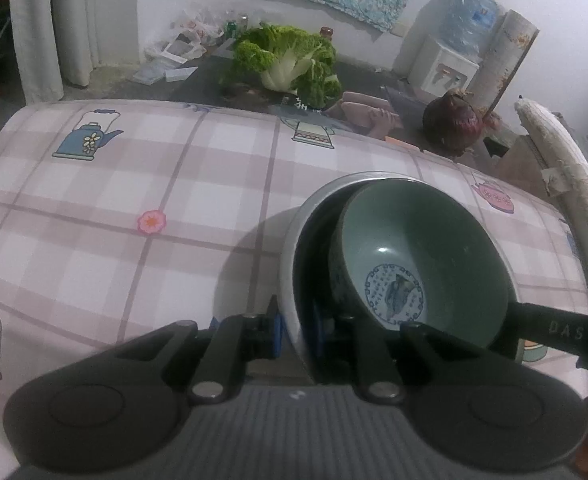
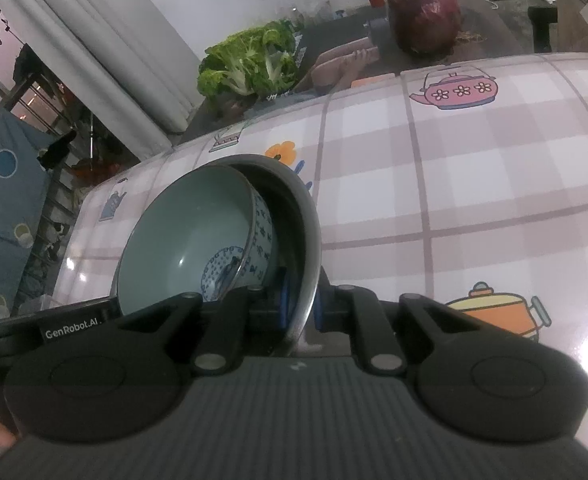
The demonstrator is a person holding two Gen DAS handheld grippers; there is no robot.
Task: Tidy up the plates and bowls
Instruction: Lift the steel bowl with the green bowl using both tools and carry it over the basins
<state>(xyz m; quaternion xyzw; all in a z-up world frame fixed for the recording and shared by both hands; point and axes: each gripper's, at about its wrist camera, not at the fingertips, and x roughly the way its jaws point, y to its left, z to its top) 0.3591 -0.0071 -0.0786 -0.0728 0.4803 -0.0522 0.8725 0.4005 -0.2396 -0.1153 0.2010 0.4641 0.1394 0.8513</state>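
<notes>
A steel bowl (image 1: 291,240) stands on the checked tablecloth (image 1: 133,184), and a green-glazed ceramic bowl (image 1: 414,232) with a blue pattern leans tilted inside it. My left gripper (image 1: 298,320) is shut on the steel bowl's near-left rim, one blue pad inside and one outside. In the right wrist view my right gripper (image 2: 300,304) is shut on the steel bowl's (image 2: 312,220) right rim, with the ceramic bowl (image 2: 181,220) to its left. Each view shows the other gripper's black housing (image 1: 566,328) at the bowl's far side.
Beyond the table's far edge lie a leafy green cabbage (image 1: 289,60), pale sausages (image 1: 366,114) and a purple round vegetable (image 1: 454,124). A water dispenser (image 1: 446,68) stands at the back right. A rolled pale bundle (image 1: 566,184) runs along the table's right side.
</notes>
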